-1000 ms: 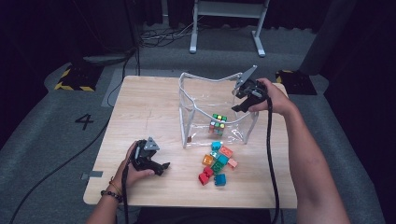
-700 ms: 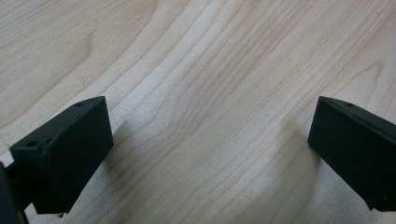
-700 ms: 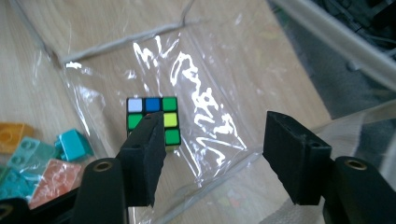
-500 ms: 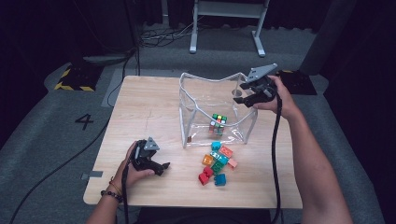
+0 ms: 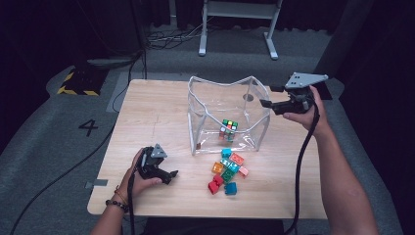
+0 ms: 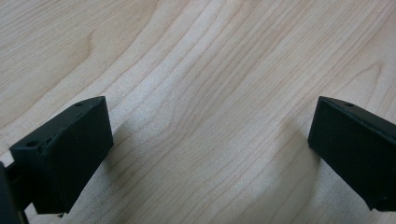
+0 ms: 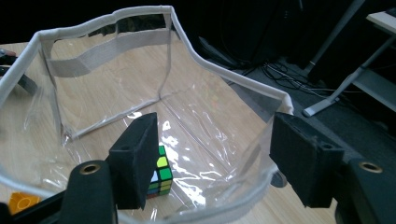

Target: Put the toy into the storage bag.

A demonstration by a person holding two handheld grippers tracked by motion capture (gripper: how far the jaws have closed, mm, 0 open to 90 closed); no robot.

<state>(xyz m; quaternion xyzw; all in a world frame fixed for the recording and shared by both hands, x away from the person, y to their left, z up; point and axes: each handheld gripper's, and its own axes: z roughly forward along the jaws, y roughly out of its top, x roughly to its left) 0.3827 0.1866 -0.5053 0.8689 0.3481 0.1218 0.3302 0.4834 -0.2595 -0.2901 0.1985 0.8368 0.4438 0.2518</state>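
Observation:
A clear plastic bag (image 5: 210, 105) with a white rim stands open in the middle of the wooden table. A Rubik's cube (image 5: 228, 129) lies on its bottom. My right gripper (image 5: 270, 96) hovers just off the bag's right rim, jaws pointing left at it. In the right gripper view that gripper (image 7: 215, 158) is open; its jaws have just been opening and press on nothing, with the bag (image 7: 233, 81) and the cube (image 7: 159, 175) beyond them. My left gripper (image 5: 169, 175) rests on the table at the front left, and its gripper (image 6: 210, 144) stands open over bare wood.
Several coloured toy blocks (image 5: 227, 169) lie in a loose pile in front of the bag; an orange block (image 7: 21, 201) shows through the plastic. The table (image 5: 147, 112) has bare wood to the left. A metal stand (image 5: 237, 29) stands on the floor behind.
The right gripper has moved right and a little up, from over the bag's right corner to just outside its rim, and its jaws stand wider. The left hand has kept still.

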